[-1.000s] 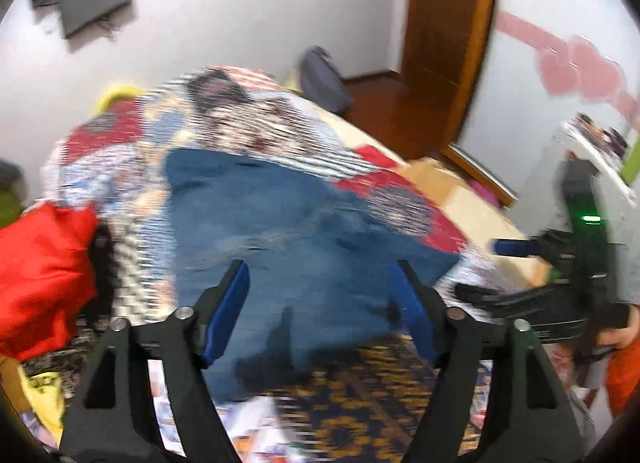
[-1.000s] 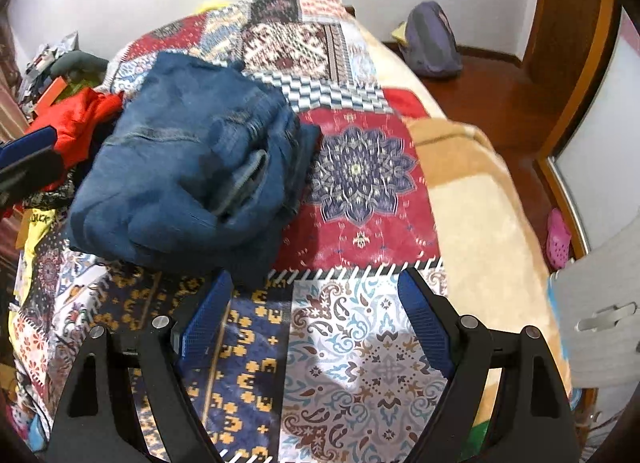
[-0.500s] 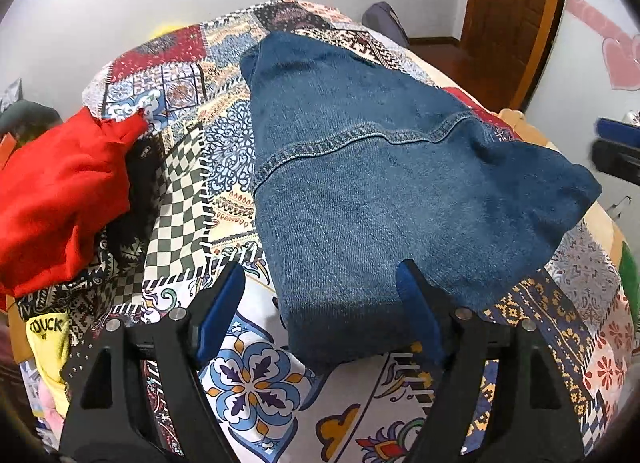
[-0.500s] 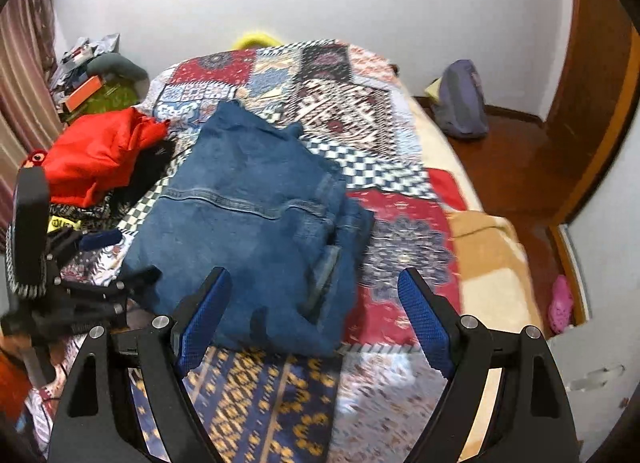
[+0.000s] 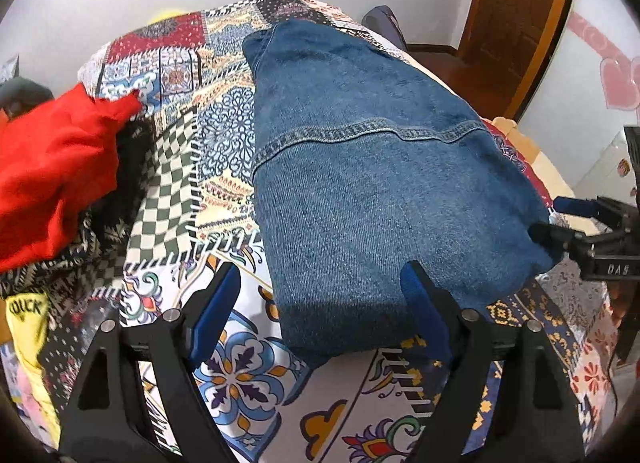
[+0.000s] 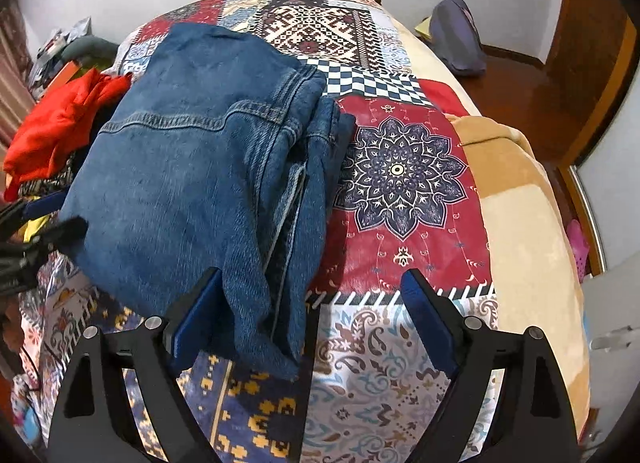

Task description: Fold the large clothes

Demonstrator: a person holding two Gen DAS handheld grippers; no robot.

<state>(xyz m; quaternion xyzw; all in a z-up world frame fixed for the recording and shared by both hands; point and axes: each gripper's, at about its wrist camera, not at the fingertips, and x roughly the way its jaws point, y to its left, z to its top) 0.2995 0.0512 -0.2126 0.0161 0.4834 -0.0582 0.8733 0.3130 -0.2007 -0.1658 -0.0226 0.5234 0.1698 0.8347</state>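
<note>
A folded pile of blue denim jeans (image 5: pixel 380 167) lies on the patchwork bedspread (image 5: pixel 224 135); it also shows in the right wrist view (image 6: pixel 192 167), with stacked layers along its right side. My left gripper (image 5: pixel 320 303) is open and empty, its fingers astride the near edge of the denim. My right gripper (image 6: pixel 312 303) is open and empty, its fingers around the denim's near corner. The right gripper shows at the denim's right edge in the left wrist view (image 5: pixel 560 219). The left gripper shows at the denim's left edge in the right wrist view (image 6: pixel 44 227).
A heap of red cloth (image 5: pixel 52 175) and other clothes lies left of the jeans, also in the right wrist view (image 6: pixel 60 123). A beige blanket (image 6: pixel 528 231) covers the bed's right side. A grey bag (image 6: pixel 460 39) sits on the wooden floor by the door (image 5: pixel 516 19).
Both grippers have come closer to the jeans from a higher, farther view. Each now has its open fingers at a near edge of the denim. The jeans lie as before.
</note>
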